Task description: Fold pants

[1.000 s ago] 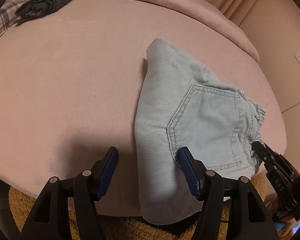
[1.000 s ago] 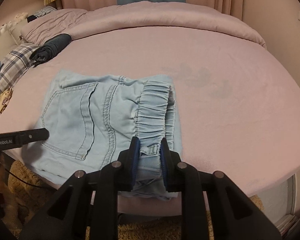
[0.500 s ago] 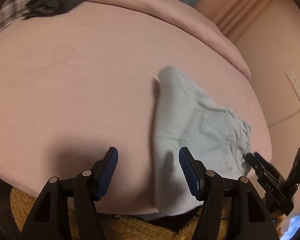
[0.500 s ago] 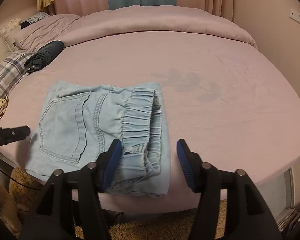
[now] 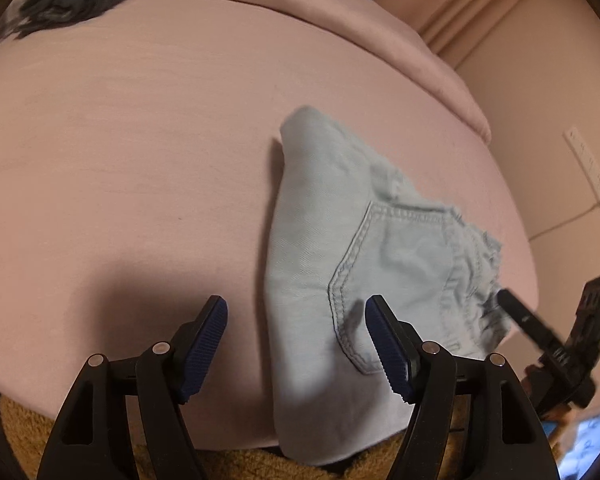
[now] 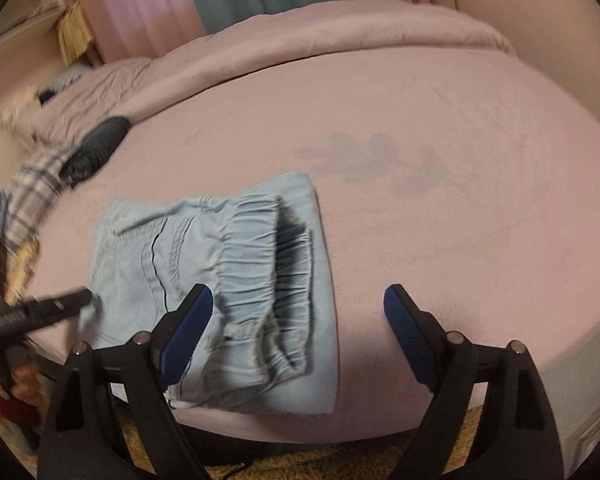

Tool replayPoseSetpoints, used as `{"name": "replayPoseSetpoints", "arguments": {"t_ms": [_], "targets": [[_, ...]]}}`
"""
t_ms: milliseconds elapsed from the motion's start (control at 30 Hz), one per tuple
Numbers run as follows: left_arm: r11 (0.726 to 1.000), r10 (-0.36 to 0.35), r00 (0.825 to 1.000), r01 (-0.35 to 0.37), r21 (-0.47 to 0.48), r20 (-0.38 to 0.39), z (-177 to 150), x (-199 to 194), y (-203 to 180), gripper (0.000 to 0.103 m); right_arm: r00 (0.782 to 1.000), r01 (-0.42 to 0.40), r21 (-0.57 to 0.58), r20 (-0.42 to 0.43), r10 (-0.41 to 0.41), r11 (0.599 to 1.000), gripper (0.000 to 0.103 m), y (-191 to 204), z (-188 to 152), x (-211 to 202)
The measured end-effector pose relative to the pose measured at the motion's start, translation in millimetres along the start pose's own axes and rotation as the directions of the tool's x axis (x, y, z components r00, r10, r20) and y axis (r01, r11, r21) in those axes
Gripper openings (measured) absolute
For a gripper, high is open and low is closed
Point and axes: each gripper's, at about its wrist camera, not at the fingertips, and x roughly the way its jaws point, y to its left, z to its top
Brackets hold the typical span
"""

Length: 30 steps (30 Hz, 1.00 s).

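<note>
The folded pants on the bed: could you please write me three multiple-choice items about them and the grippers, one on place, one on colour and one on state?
1. Where do the pants lie on the bed?
A. at its near edge
B. by the pillows
C. at its middle

2. What colour are the pants?
A. black
B. light blue
C. red

3. How does the right gripper stand?
A. shut on the waistband
B. shut, empty
C. open, gripping nothing

Answers:
1 A, since the pants' lower hem hangs slightly over the near edge of the bed.
2 B, since both views show pale blue denim with a stitched pocket.
3 C, since its jaws are opening wide and neither pad presses the elastic waistband. The left gripper, jaws also opening, holds nothing.
</note>
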Motion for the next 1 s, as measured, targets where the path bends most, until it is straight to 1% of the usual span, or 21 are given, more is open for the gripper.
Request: {"name": "replayPoseSetpoints", "arguments": {"t_ms": [100,167,200,267,367,400,433,467,500,533,600,667,733,800,900,967,1000], "targets": [[0.999,0.033,0.999,-0.033,0.024,-0.002,-1.9,9.2,-5.0,0.072,0.996,-0.072,0.073,-0.047,0.075,0.995,0.089,-12.7,-6.3,11.2],[0.998,0.043,0.999,-0.043,0.045,0.005,-3.7,9.0,-7.9,0.074,0.988,-0.125,0.107,-0.078,0.133,0.986,0.088,-17.5,-12.0,19.8],[0.997,0.048,0.999,-0.048,0.060,0.002,-3.8,10.1,-9.4,0.076,0.985,-0.143,0.118,-0.081,0.153,0.983,0.089,-18.5,-14.5,22.5],[0.995,0.055,0.998,-0.055,0.079,0.005,-4.9,11.9,-12.0,0.076,0.984,-0.154,0.112,-0.077,0.163,0.982,0.090,-16.0,-16.9,22.3],[0.996,0.022,1.000,-0.023,0.083,0.004,-5.8,12.4,-9.1,0.077,0.974,-0.199,0.097,-0.093,0.207,0.975,0.090,-10.1,-18.5,27.8],[0.997,-0.003,1.000,0.003,0.079,0.000,-4.2,14.7,-7.2,0.080,0.969,-0.218,0.092,-0.100,0.227,0.972,0.090,-6.6,-19.7,31.8],[0.997,-0.025,1.000,0.025,0.072,-0.003,-1.0,17.4,-5.2,0.083,0.968,-0.222,0.081,-0.104,0.230,0.972,0.090,-3.8,-20.1,35.7],[0.997,-0.042,0.999,0.043,0.061,-0.003,2.4,19.7,-3.7,0.083,0.967,-0.227,0.064,-0.108,0.233,0.972,0.090,-0.3,-19.8,39.0],[0.997,-0.041,0.999,0.041,0.058,-0.005,4.8,21.1,-4.2,0.083,0.964,-0.235,0.050,-0.115,0.240,0.971,0.090,3.1,-18.9,42.4],[0.997,-0.033,0.999,0.033,0.066,-0.010,5.6,22.0,-6.5,0.083,0.960,-0.247,0.047,-0.125,0.251,0.968,0.090,5.5,-17.1,46.1],[0.994,0.000,1.000,0.002,0.112,-0.020,5.8,26.9,-18.5,0.083,0.952,-0.271,0.059,-0.134,0.276,0.961,0.092,9.2,-12.6,54.5],[0.986,0.009,1.000,-0.005,0.169,-0.020,8.4,35.3,-31.5,0.084,0.946,-0.286,0.021,-0.151,0.286,0.958,0.098,15.6,-5.4,65.0],[0.985,0.008,1.000,-0.004,0.172,-0.024,11.5,40.0,-32.3,0.086,0.948,-0.278,-0.014,-0.167,0.272,0.960,0.098,22.5,0.4,73.9],[0.986,0.017,0.999,-0.013,0.163,-0.029,11.3,37.8,-33.6,0.086,0.951,-0.263,0.003,-0.167,0.260,0.965,0.097,25.0,2.2,74.6],[0.982,0.019,1.000,-0.016,0.188,-0.016,1.1,35.3,-38.7,0.085,0.958,-0.257,0.008,-0.129,0.256,0.966,0.092,21.9,-8.2,65.9],[0.981,0.010,1.000,-0.009,0.194,-0.009,-10.2,28.8,-38.3,0.084,0.958,-0.261,0.010,-0.118,0.261,0.965,0.084,18.6,-14.5,59.7],[0.982,0.005,1.000,-0.003,0.191,-0.009,-12.5,26.2,-38.3,0.081,0.956,-0.269,0.019,-0.117,0.269,0.963,0.082,16.6,-16.4,57.4]]}}
